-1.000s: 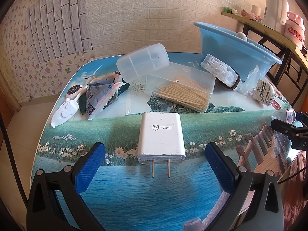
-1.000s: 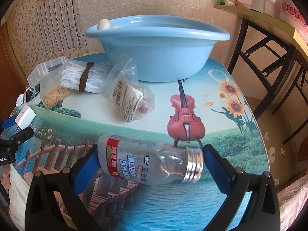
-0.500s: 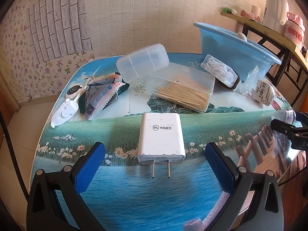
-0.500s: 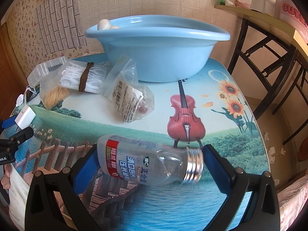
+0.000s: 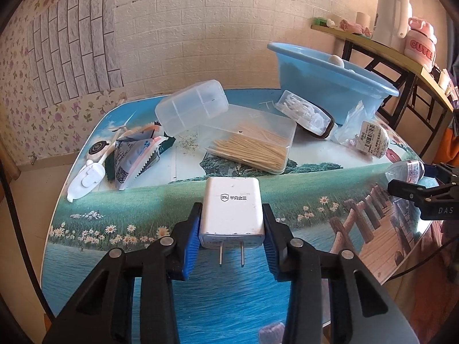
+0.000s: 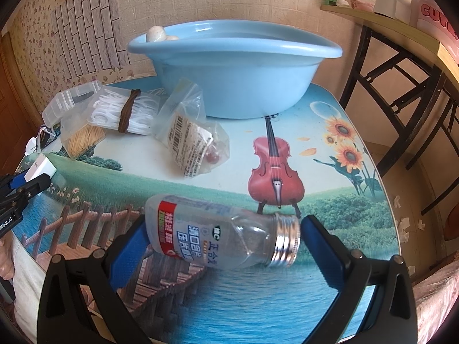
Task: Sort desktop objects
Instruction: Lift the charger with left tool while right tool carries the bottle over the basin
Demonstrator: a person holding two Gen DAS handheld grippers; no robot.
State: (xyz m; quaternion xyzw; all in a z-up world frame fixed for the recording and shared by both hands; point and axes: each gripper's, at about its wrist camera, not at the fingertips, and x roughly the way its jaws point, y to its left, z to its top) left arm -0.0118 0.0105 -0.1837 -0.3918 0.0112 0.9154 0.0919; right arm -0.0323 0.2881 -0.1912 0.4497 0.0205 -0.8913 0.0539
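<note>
Left gripper (image 5: 231, 236): blue pads have just closed onto the flat sides of the white charger (image 5: 232, 215), which lies near the desk's (image 5: 160, 212) front edge, prongs toward the camera, long axis running front to back. Right gripper (image 6: 222, 246): jaws stand wide apart around the clear bottle (image 6: 221, 233), not pressing it; bottle lies on its side near the front right corner, long axis crosswise, metal cap toward the right finger. Blue basin (image 6: 235, 66) sits at the back edge.

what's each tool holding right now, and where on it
The left tool has just closed on the white charger, pads on its two side faces. The right tool straddles the lying bottle, not gripping it.
</note>
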